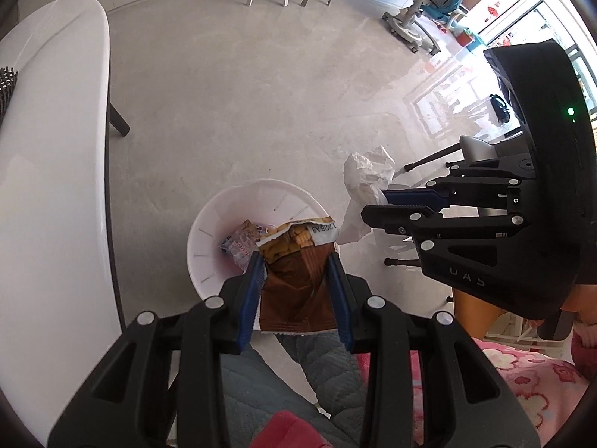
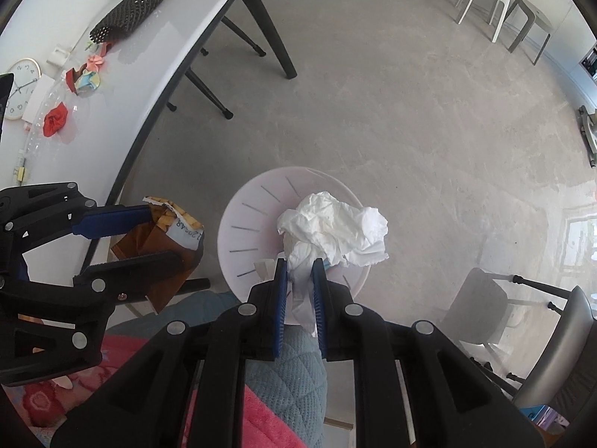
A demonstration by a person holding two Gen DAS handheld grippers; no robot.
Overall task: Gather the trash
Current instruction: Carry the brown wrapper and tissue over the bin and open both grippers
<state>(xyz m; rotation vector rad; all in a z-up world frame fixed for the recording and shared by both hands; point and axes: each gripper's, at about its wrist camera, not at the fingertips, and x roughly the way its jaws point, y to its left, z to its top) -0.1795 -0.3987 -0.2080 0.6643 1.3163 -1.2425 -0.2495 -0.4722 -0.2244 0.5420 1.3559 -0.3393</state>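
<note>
Both tongs hung over a white bin (image 1: pixel 209 231) on the grey floor, just beside the white desk (image 1: pixel 56 149). The left tongs (image 1: pixel 296 261) were part-way closed, their blue pads pressed on the two sides of a torn brown and yellow snack wrapper (image 1: pixel 298 283), which hung above the near rim of the bin. On a white strip at the wrapper's torn top ran a printed code, seen upside down, something like "12226A8"; I could not be sure of every character. In the bin lay another crumpled wrapper (image 1: pixel 242 242) with small print too fine to read.

The right tongs (image 2: pixel 299 265) were nearly shut, pinching the lower tail of a crumpled white tissue (image 2: pixel 335 224), whose bulk billowed out beyond the tips directly above the bin's mouth. On the black frame of the right tongs, in the left-hand camera's view, raised letters read roughly "UAS", and a small green light glowed on the body.

On the desk were a black mesh sleeve (image 2: pixel 127 13), bits of red and coloured paper (image 2: pixel 84 78), and a round clock (image 2: pixel 20 89) with numbered hours.
</note>
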